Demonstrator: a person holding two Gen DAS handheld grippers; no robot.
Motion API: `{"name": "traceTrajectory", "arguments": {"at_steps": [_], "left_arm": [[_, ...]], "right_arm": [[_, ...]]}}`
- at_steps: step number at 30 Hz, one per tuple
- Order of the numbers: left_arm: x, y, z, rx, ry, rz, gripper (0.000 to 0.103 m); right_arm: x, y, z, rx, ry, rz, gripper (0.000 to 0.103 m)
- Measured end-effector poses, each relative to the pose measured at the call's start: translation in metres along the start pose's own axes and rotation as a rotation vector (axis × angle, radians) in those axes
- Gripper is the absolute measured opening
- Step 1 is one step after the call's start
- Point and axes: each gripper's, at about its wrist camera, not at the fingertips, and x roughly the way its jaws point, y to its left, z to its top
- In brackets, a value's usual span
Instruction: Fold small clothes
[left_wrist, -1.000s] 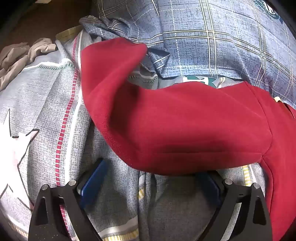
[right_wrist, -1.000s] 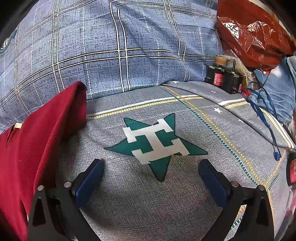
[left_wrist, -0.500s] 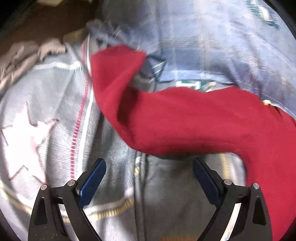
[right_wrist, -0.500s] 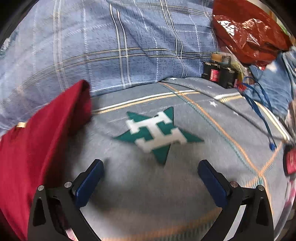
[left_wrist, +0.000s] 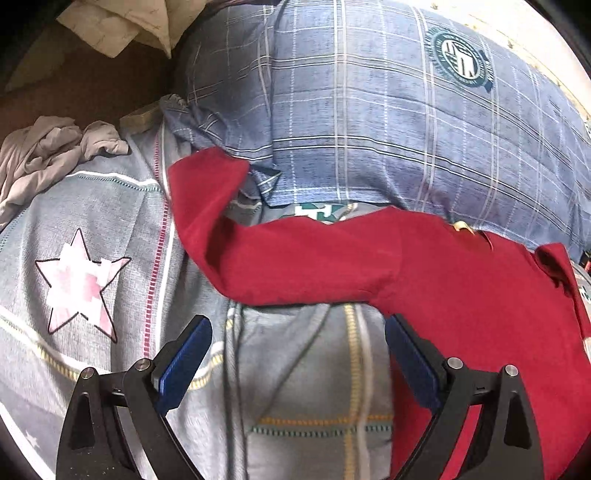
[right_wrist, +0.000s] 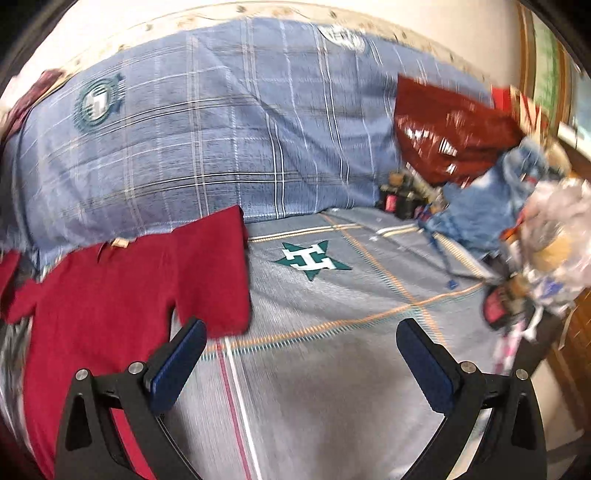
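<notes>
Lying on bedsheet (left_wrist: 110, 206), one red shirt (left_wrist: 461, 295), two grippers, left (left_wrist: 297, 358), right (right_wrist: 301, 356), fingers spread, empty.

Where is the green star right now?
In the right wrist view, the green star is printed on the grey bedsheet, just right of the red shirt and below the blue plaid pillow.

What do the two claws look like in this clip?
Both match: the left claw and right claw each have two black angular arms with silver screw heads, tipped with flat blue pads. No cables, markings or sleeves show.
</notes>
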Motion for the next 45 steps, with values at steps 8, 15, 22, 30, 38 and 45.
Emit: {"name": "traceTrajectory", "arguments": {"at_steps": [8,15,22,30,38,45], "left_arm": [[-0.013,-0.018,-0.007,0.055,-0.009,-0.009,0.095],[-0.021,-0.022,-0.008,0.080,-0.008,-0.006,0.095],[-0.018,-0.017,-0.005,0.059,0.005,-0.013,0.095],[-0.013,-0.022,-0.008,0.092,0.013,0.002,0.095],[-0.008,-0.027,-0.008,0.120,0.014,0.002,0.095],[-0.008,-0.031,-0.008,0.133,0.008,-0.012,0.095]], "right_arm": [[-0.051,0.011,-0.019,-0.044,-0.014,0.024,0.103],[-0.070,0.031,-0.026,-0.087,-0.024,0.046,0.103],[-0.060,0.054,-0.045,-0.123,0.118,0.162,0.103],[-0.038,0.128,-0.101,-0.402,0.288,0.231,0.103],[-0.033,0.168,-0.139,-0.612,0.361,0.217,0.103],[-0.031,0.186,-0.169,-0.713,0.427,0.247,0.103]]}}
